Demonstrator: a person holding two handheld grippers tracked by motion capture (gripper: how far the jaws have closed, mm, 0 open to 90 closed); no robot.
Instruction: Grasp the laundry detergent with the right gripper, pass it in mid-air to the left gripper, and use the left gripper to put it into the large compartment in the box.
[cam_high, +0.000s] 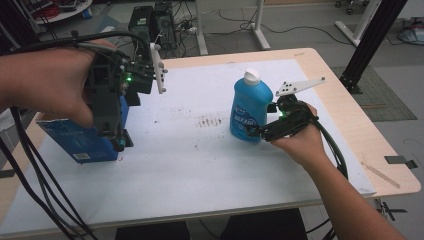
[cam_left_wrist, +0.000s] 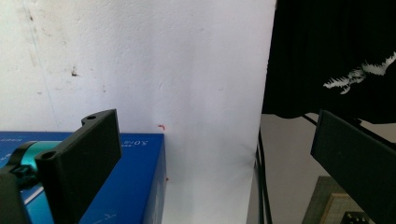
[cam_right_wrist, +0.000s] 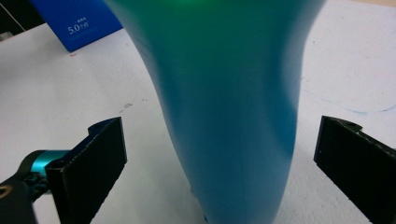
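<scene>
At the near right of the table (cam_high: 210, 170), a hand is bringing the right claw (cam_high: 260, 132) low against the base of the blue bottle (cam_high: 250, 107). In the right gripper view its jaws are standing spread on either side of the bottle (cam_right_wrist: 229, 116), with table showing between each jaw and the bottle wall, so nothing is being pinched yet. The bottle is standing upright right of the table's middle, its white cap (cam_high: 251, 75) closed on top. The plastic is coloured, so how much liquid it is holding cannot be told.

At the near left, the other hand is holding the left claw (cam_high: 119, 142) pointing down beside the blue box (cam_high: 82, 145), which is lying at the left edge of the white sheet. In the left gripper view the jaws are also spread wide, one over the box's (cam_left_wrist: 126, 186) corner, the other out beyond the table edge, gripping nothing. The box is shut; its contents are hidden.

The risk, as I judge it, is sitting on the right side: the claw is addressing the bottle at its narrow foot, well below the bulk, so a squeeze there may be tipping it over or letting the smooth, tapered wall slide out. A push before the jaws close could be toppling it toward the far side.

Farther off, faint reddish smudges (cam_high: 207, 120) are marking the sheet left of the bottle.
</scene>
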